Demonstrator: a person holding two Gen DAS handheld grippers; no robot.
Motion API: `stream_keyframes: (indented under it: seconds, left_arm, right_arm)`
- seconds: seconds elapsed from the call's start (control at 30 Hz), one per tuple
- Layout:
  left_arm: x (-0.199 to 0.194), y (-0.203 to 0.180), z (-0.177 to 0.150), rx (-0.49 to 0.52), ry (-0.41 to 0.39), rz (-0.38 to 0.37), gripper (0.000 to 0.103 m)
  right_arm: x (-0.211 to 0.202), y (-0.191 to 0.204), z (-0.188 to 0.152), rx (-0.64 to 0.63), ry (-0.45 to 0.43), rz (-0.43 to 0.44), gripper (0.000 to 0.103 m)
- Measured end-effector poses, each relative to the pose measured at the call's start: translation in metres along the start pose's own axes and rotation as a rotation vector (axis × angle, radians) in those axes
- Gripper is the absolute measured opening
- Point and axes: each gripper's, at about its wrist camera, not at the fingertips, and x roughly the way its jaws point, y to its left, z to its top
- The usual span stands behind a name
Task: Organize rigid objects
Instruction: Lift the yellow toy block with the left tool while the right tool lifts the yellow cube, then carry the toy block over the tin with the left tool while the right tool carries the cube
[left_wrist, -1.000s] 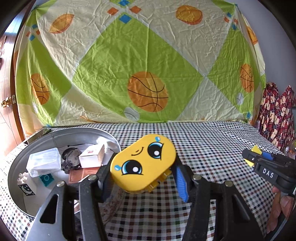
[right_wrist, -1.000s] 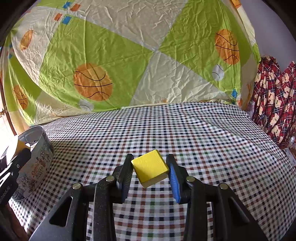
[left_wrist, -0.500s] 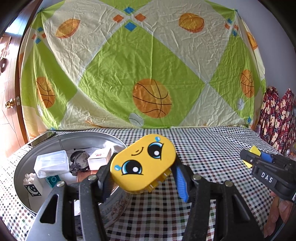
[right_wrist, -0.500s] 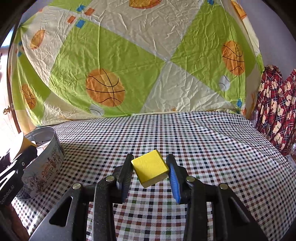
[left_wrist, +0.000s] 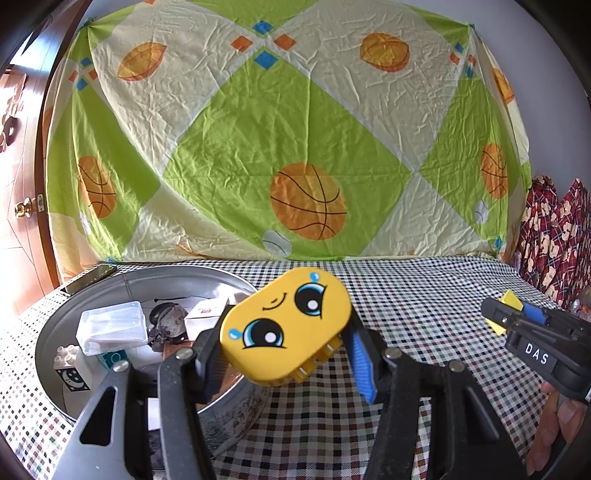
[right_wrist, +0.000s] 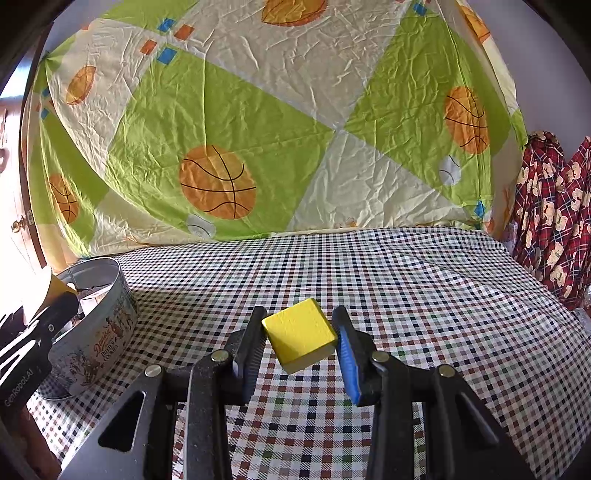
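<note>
My left gripper (left_wrist: 284, 343) is shut on a yellow oval toy block with a cartoon face (left_wrist: 286, 325), held in the air just right of a round metal cookie tin (left_wrist: 110, 291). The tin holds a clear plastic box (left_wrist: 110, 326), a white carton (left_wrist: 205, 314), a dark lump and a white brick. My right gripper (right_wrist: 300, 338) is shut on a yellow square block (right_wrist: 301, 334) above the checked tablecloth. In the left wrist view the right gripper (left_wrist: 517, 314) shows at the right edge with the yellow block (left_wrist: 511, 300). The tin (right_wrist: 92, 332) stands far left in the right wrist view.
A checked cloth (right_wrist: 406, 295) covers the table. A green and cream basketball-print sheet (left_wrist: 295, 147) hangs behind it. A phone (left_wrist: 88, 278) lies beyond the tin. Red patterned fabric (right_wrist: 550, 221) hangs at the right, and a wooden door (left_wrist: 18, 221) is at the left.
Both views have tilted up and shifted slightly, so the tin sits lower in the left view and further in the right view. Both grips are unchanged.
</note>
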Motion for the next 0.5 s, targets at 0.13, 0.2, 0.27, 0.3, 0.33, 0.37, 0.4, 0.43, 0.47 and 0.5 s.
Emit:
stream_keyframes:
  seconds: [0.13, 0.2, 0.27, 0.3, 0.33, 0.37, 0.4, 0.43, 0.47, 0.5]
  left_arm:
    - [-0.002, 0.002, 0.0, -0.005, -0.007, 0.004, 0.056]
    - [-0.003, 0.003, 0.0, -0.006, -0.009, 0.005, 0.055]
    - [-0.003, 0.004, 0.0, -0.009, -0.01, 0.006, 0.055]
    - [-0.003, 0.005, 0.0, -0.01, -0.01, 0.006, 0.055]
    - [-0.004, 0.006, 0.0, -0.011, -0.009, 0.006, 0.055]
    - [-0.004, 0.007, 0.0, -0.013, -0.009, 0.007, 0.055]
    - [-0.004, 0.008, 0.0, -0.015, -0.009, 0.008, 0.055]
    - [-0.004, 0.009, 0.0, -0.016, -0.01, 0.009, 0.055]
    - [-0.005, 0.01, 0.0, -0.018, -0.01, 0.011, 0.055]
    - [-0.005, 0.012, 0.0, -0.021, -0.011, 0.012, 0.055]
  right_arm:
    - [-0.003, 0.002, 0.0, 0.002, -0.009, -0.001, 0.039]
    - [-0.003, 0.004, 0.0, -0.001, -0.012, 0.001, 0.039]
    - [-0.003, 0.008, -0.001, -0.006, -0.014, 0.004, 0.039]
    - [-0.003, 0.01, -0.001, -0.008, -0.012, 0.01, 0.039]
    - [-0.003, 0.014, -0.002, -0.011, -0.009, 0.02, 0.039]
    - [-0.004, 0.019, -0.002, -0.021, -0.012, 0.023, 0.039]
    - [-0.005, 0.023, -0.003, -0.032, -0.017, 0.024, 0.039]
    - [-0.006, 0.026, -0.003, -0.041, -0.023, 0.027, 0.039]
    - [-0.007, 0.029, -0.004, -0.045, -0.027, 0.03, 0.039]
    - [-0.008, 0.031, -0.004, -0.047, -0.029, 0.031, 0.039]
